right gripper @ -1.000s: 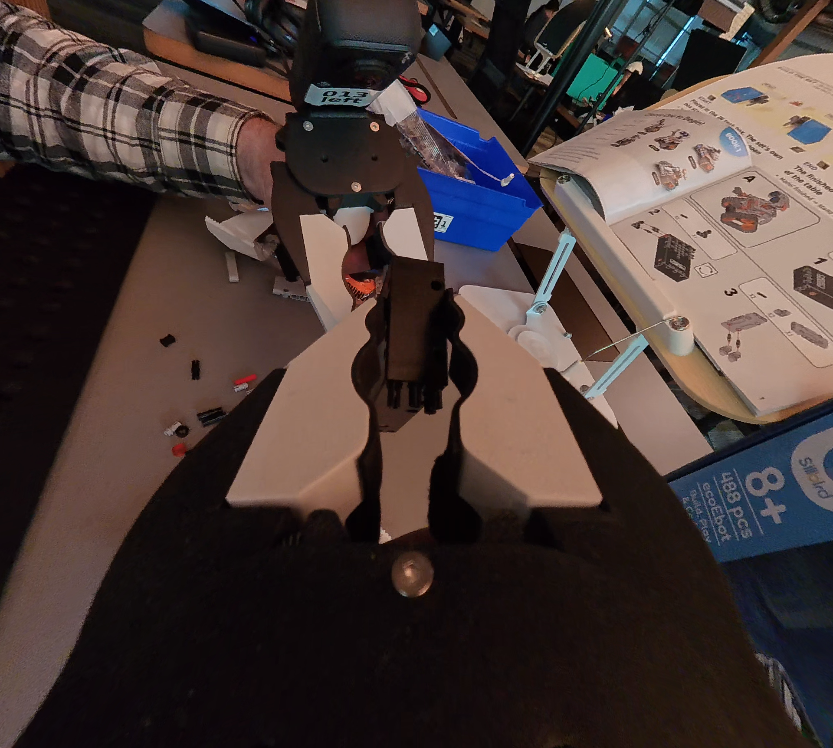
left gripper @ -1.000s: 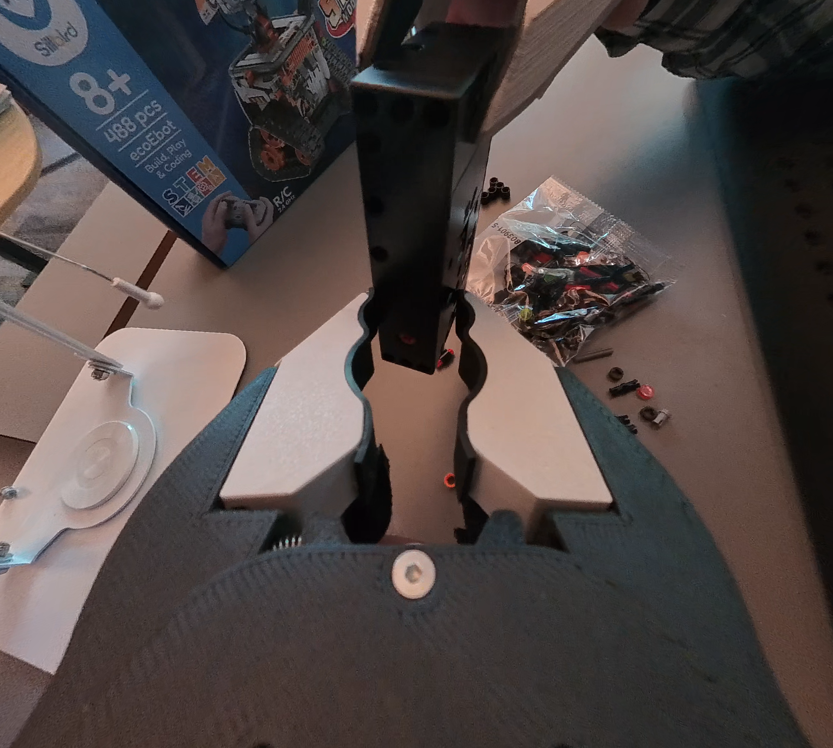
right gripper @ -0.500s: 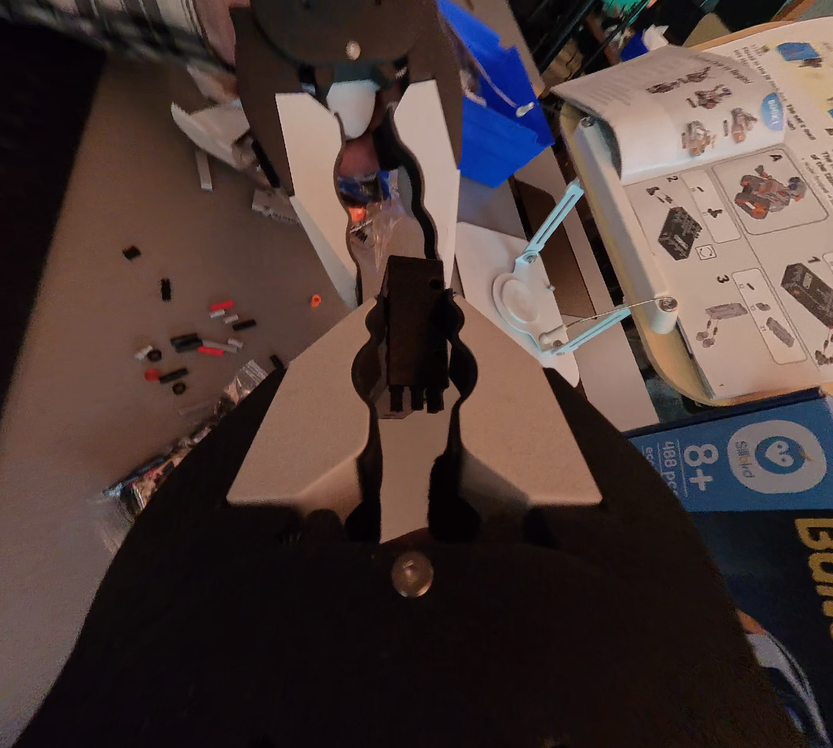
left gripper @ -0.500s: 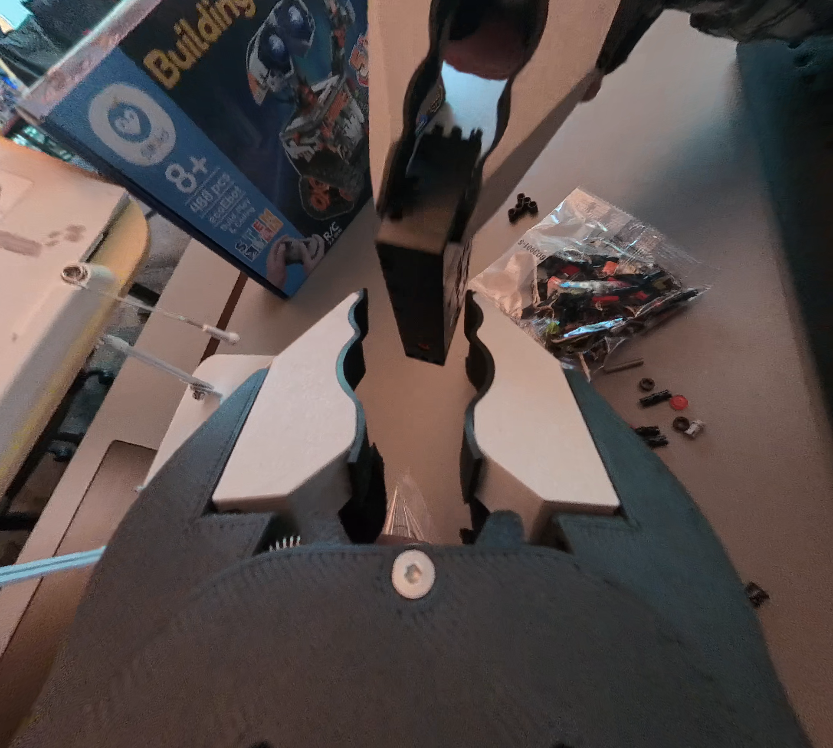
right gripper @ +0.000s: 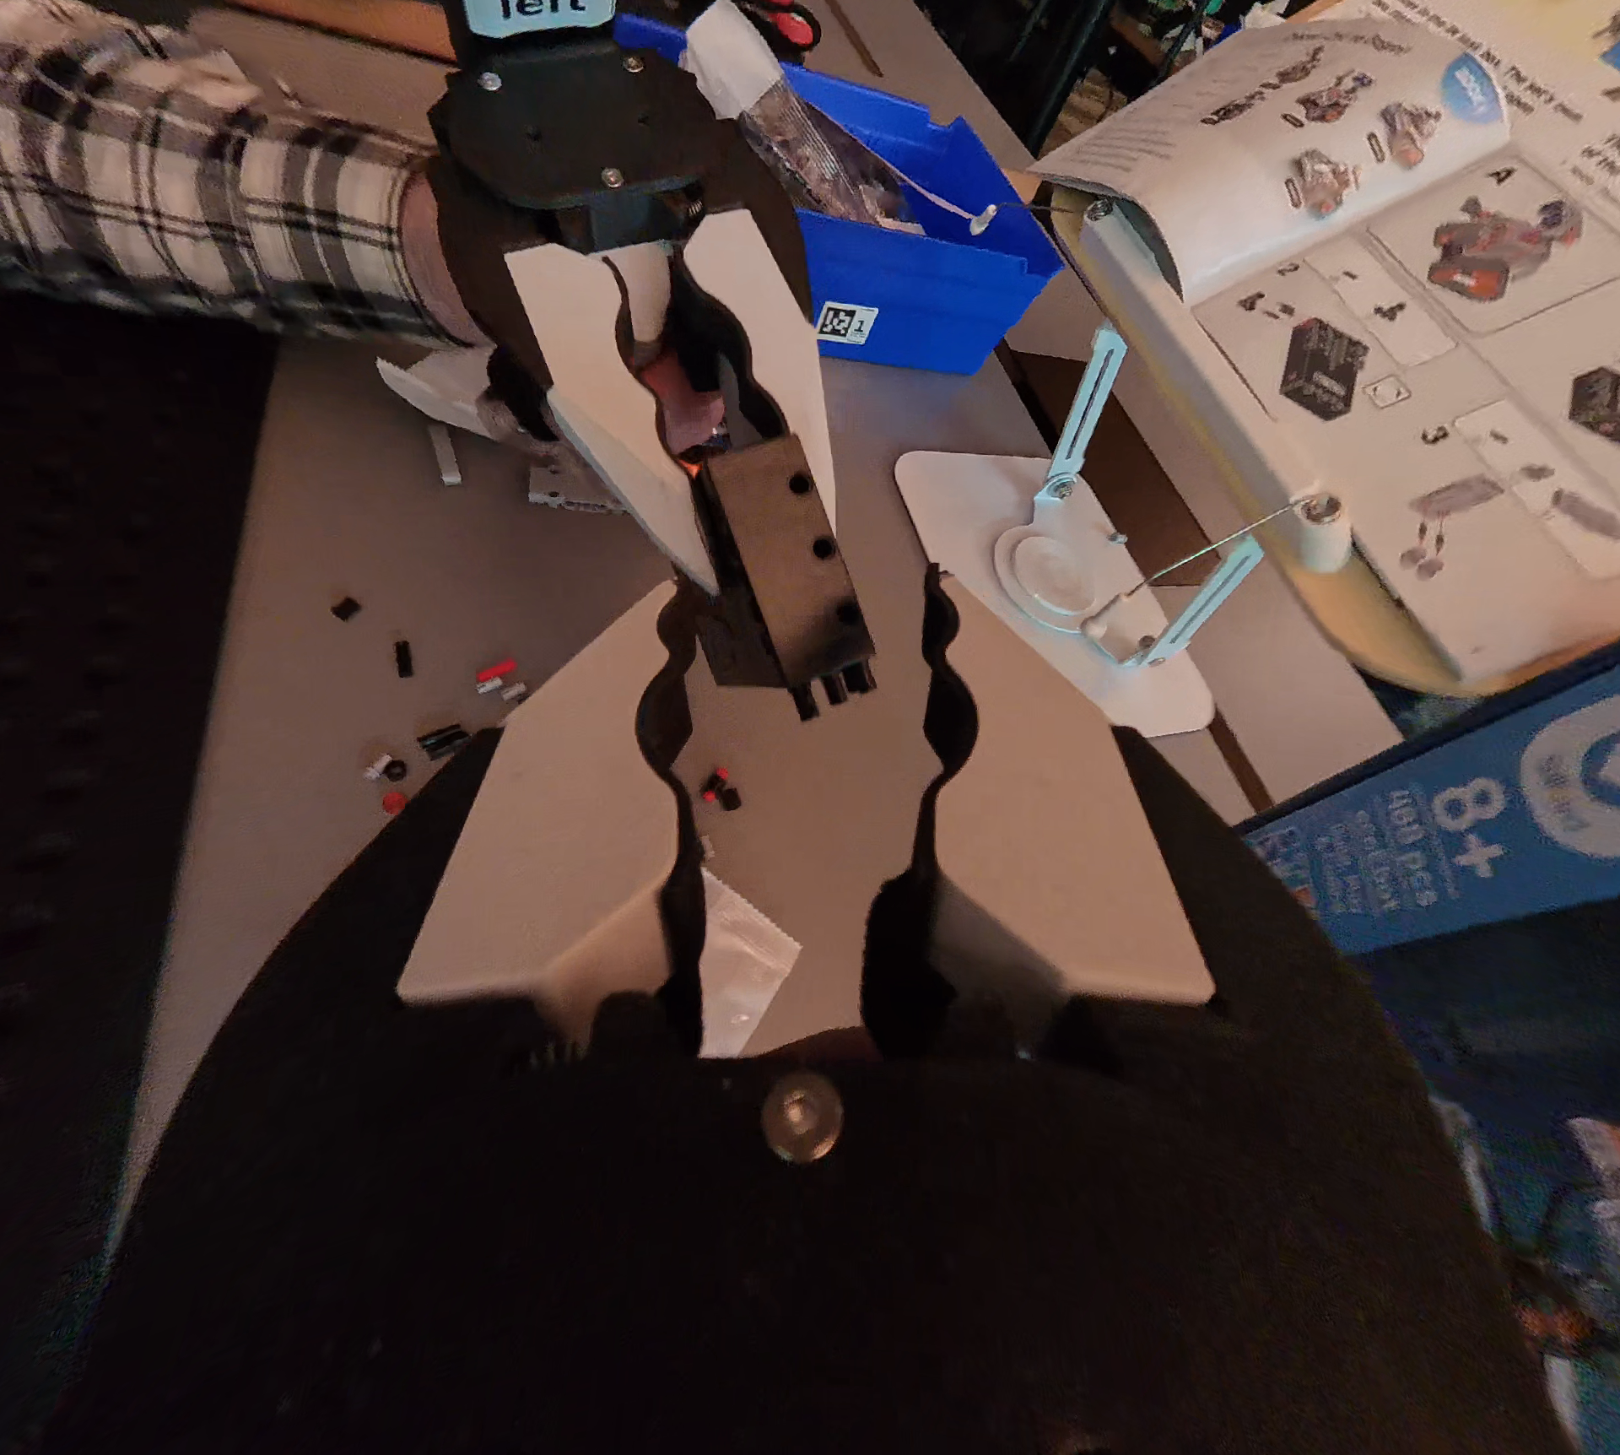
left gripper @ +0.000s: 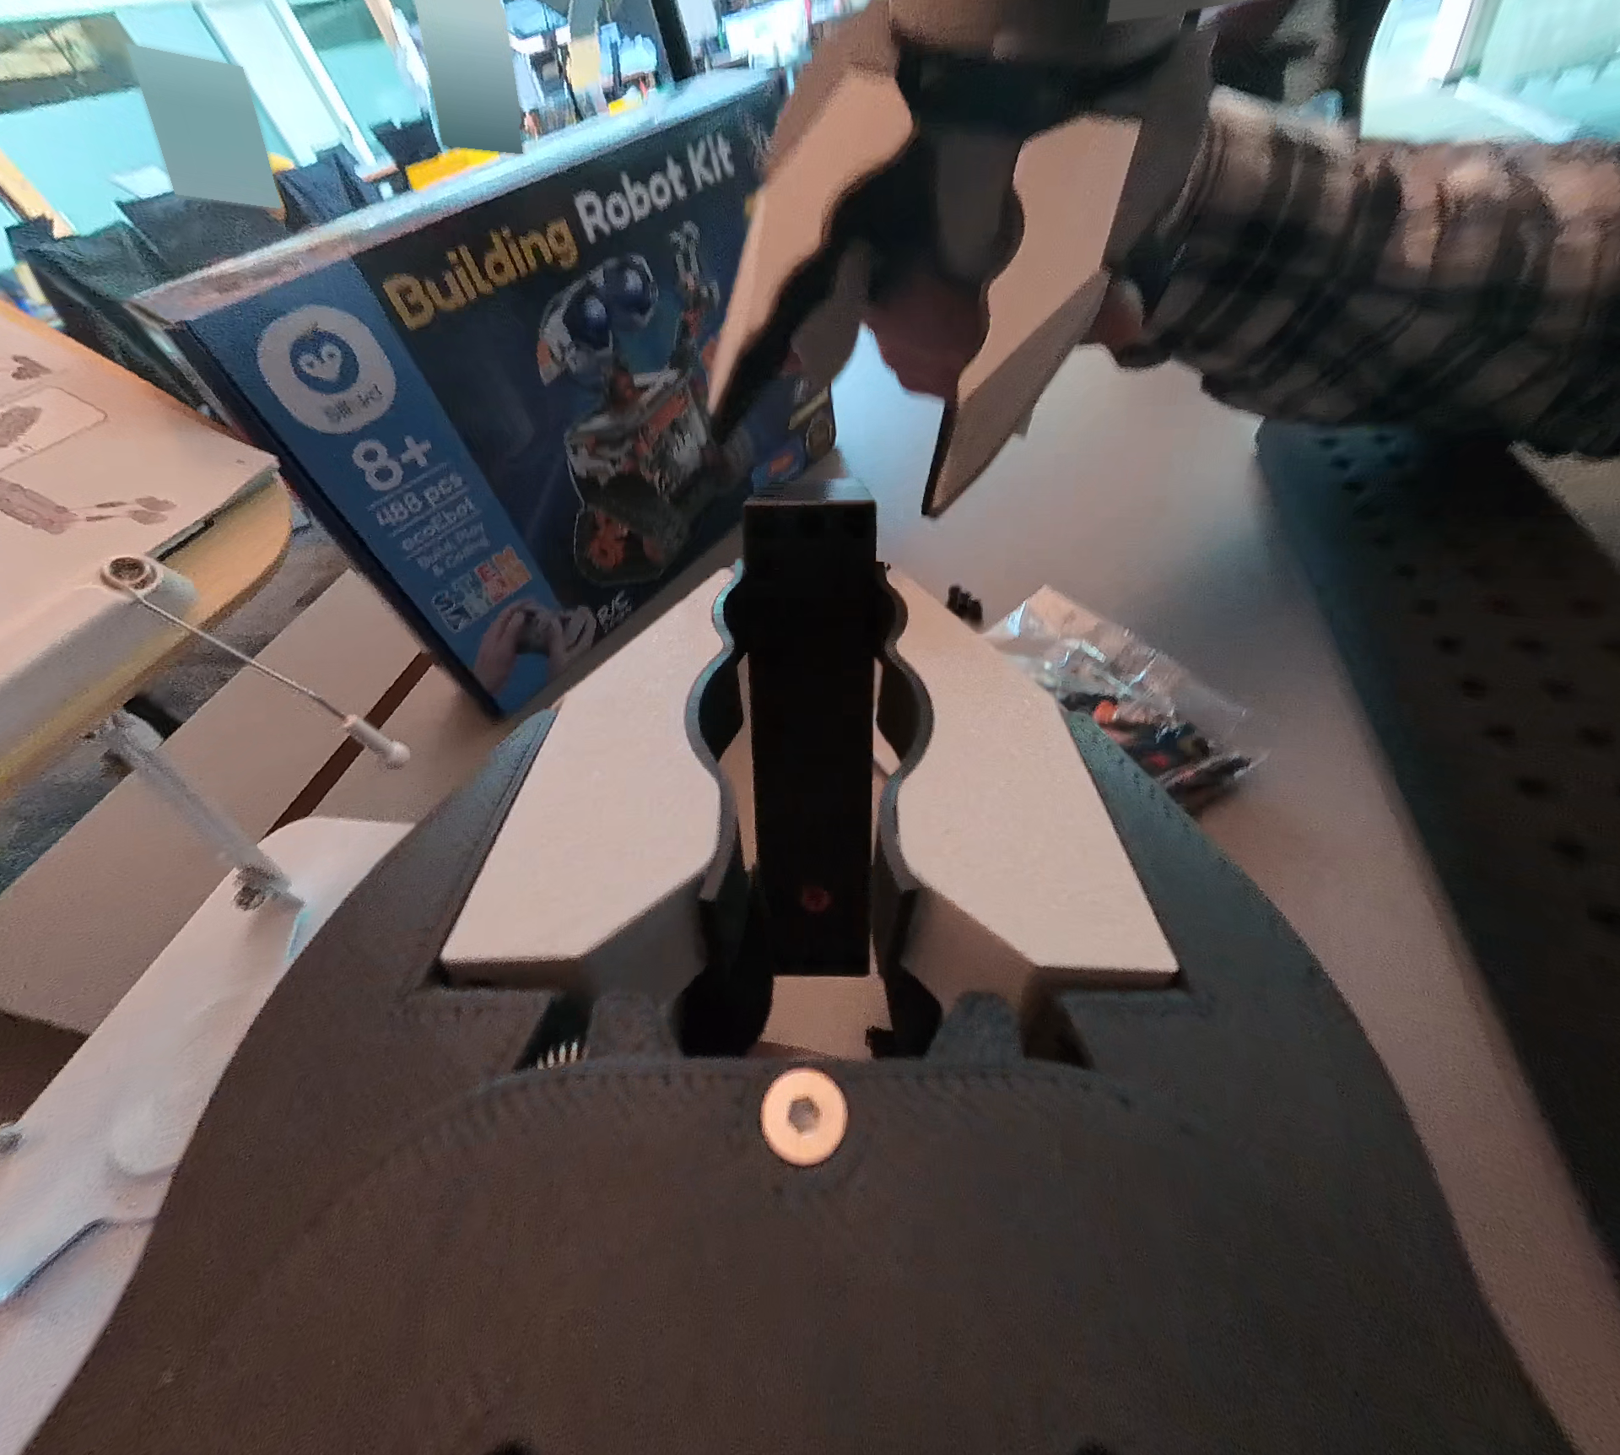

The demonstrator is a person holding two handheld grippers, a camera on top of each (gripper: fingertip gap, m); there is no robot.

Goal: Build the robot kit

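The left gripper (left gripper: pixel 806 624) is closed on a long black block (left gripper: pixel 811 755). The block lies lengthwise between the fingers, seated deep in the jaws, with its far end projecting past the fingertips. The grip looks firm and centred, with no visible tilt.

The right gripper (right gripper: pixel 802 624) is open and holds nothing. In the right wrist view, the block's pegged end sits between its spread fingers at centre frame, apparently touching neither.

Surroundings:
- A blue box (left gripper: pixel 421 448) stands on the table (left gripper: pixel 1140 536), upper left of the left wrist view.
- A clear bag of small parts (left gripper: pixel 1140 711) lies at the right of that view.
- Loose small parts (right gripper: pixel 438 711) are scattered at the left of the right wrist view.
- A blue bin (right gripper: pixel 912 290) sits in the upper centre; an open booklet (right gripper: pixel 1403 273) rests on a stand, upper right.
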